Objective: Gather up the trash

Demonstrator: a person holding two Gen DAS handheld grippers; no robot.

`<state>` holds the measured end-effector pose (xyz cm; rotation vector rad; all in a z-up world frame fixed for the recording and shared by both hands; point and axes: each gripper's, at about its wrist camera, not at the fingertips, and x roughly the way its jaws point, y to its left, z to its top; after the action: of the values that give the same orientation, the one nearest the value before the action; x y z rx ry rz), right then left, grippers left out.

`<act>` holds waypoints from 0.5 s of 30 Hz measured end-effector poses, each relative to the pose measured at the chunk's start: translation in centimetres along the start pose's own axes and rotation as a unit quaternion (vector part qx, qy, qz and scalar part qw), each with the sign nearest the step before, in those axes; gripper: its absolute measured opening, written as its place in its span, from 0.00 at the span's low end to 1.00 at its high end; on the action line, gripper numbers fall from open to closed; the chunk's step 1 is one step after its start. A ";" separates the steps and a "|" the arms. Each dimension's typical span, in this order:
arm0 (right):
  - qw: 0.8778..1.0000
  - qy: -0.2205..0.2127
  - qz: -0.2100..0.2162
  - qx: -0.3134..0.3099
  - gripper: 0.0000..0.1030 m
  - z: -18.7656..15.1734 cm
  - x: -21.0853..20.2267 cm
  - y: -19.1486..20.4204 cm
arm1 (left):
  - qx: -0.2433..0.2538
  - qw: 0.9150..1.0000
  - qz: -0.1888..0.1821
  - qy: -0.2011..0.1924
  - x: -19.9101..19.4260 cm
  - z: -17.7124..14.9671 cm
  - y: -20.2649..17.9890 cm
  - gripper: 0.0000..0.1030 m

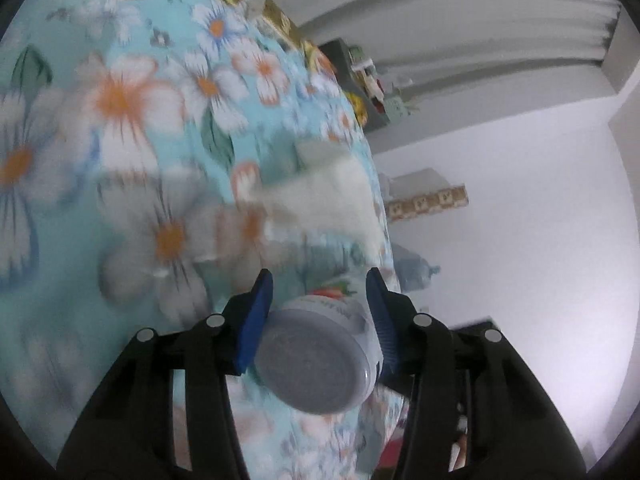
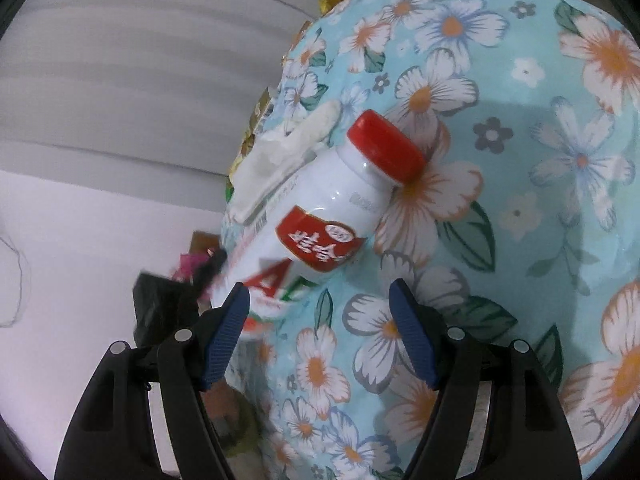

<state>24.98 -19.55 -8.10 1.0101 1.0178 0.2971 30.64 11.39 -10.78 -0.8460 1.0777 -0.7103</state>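
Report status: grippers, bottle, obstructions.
Left gripper around bottle base, pads touching. Right gripper open, empty. Tissue lies beside bottle on the tablecloth.

I see a table under a pale blue tablecloth (image 2: 520, 208) printed with white and orange flowers and green leaves; it fills most of both wrist views. Behind it a plain white wall (image 1: 520, 220) catches soft, even light. Above that hang pale grey curtains (image 2: 120, 60) in long folds. In the left wrist view I make out a dark grey shelf (image 1: 362, 88) crowded with small coloured items, too blurred to name, and lower on the wall a tan patterned strip (image 1: 428, 202). Something dark (image 2: 160, 308) sits low beside the table's edge in the right wrist view.
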 end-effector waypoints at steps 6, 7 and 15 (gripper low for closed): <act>1.000 -0.005 0.000 0.016 0.68 -0.7 -1.4 -1.2 | 0.012 0.999 -0.017 0.026 0.1 -5.2 -1.4 0.43; 1.000 -0.005 -0.001 0.016 0.68 -0.8 -1.5 -1.2 | 0.015 0.999 -0.019 0.034 0.4 -6.1 -1.8 0.43; 1.000 0.018 -0.014 -0.002 0.68 0.3 0.0 -0.4 | 0.066 0.996 0.007 0.055 0.8 -7.5 -4.6 0.43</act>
<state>25.18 -19.94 -8.42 0.9899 1.0617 0.2950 23.41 6.68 -8.96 -0.6931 1.1202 -0.8146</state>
